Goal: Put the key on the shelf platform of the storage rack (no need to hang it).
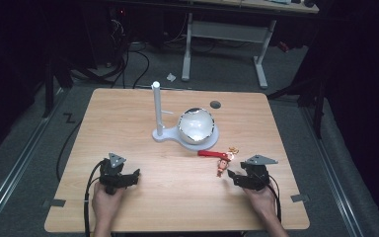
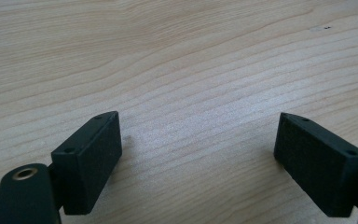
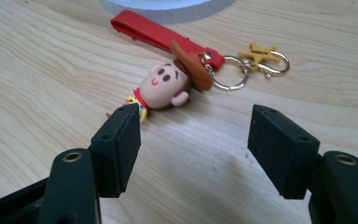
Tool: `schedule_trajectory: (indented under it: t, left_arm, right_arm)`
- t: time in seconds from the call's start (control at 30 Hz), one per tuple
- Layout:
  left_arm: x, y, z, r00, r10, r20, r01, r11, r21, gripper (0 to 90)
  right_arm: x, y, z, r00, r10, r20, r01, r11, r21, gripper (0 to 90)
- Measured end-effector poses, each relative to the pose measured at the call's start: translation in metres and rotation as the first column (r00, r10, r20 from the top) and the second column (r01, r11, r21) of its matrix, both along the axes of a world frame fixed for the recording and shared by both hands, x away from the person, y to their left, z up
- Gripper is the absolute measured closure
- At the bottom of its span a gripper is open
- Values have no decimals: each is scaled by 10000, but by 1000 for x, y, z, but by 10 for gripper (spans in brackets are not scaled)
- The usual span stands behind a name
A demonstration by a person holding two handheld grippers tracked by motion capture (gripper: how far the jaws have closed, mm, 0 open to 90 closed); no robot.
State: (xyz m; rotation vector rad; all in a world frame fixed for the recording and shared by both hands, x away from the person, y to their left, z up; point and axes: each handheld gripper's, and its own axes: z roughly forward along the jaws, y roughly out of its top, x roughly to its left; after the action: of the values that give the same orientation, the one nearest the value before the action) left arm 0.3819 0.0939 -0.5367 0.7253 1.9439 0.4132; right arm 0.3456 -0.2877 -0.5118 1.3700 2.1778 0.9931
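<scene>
From above, the left gripper point(image 1: 134, 176) and right gripper point(image 1: 233, 176) rest wide open, a light, rubbery cowboy keychain point(image 1: 221, 166) just ahead of the right one; its own view reveals the red strap point(image 3: 154, 31) and metal ring point(image 3: 227, 72), likely the surest holds.

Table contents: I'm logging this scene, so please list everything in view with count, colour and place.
Table: one, light wood, centre.
Stand: one, white, upright post on a base, mid-table.
Bowl: one, white, on the stand's base.
Keychain figure: one, brown hat, red strap, gold ring and clasp, lying ahead of the right gripper.
Desk: one, white legs, behind the table.
Left gripper: one, black, open over bare wood.
Right gripper: one, black, open.
</scene>
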Motion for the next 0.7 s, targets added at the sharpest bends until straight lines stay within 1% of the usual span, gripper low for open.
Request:
schedule_trajectory:
  t: [0.17,0.23,0.33,0.5,0.6,0.7]
  left_arm:
    - [0,0,0,10000,12,-3,-12,10000,-10,152]
    - [0,0,0,10000,11,-2,-11,10000,-10,153]
    - [0,0,0,10000,2,0,-2,10000,-8,153]
    - [0,0,0,10000,10,-3,-10,10000,-11,153]
    - [0,0,0,10000,8,-3,-8,10000,-9,153]
    - [0,0,0,10000,12,-4,-12,10000,-17,153]
  right_arm:
    - [4,7,1,9999,96,-29,-96,9999,49,342]
    - [8,11,0,9998,143,-167,-142,9999,19,330]
    - [12,15,1,9997,151,-183,-151,9999,34,322]
    - [19,21,1,9997,79,-252,-80,10000,-33,316]
    - [23,24,-1,9993,-24,-372,21,10000,-86,310]
    - [26,25,-1,9993,-87,-353,84,9999,-89,308]
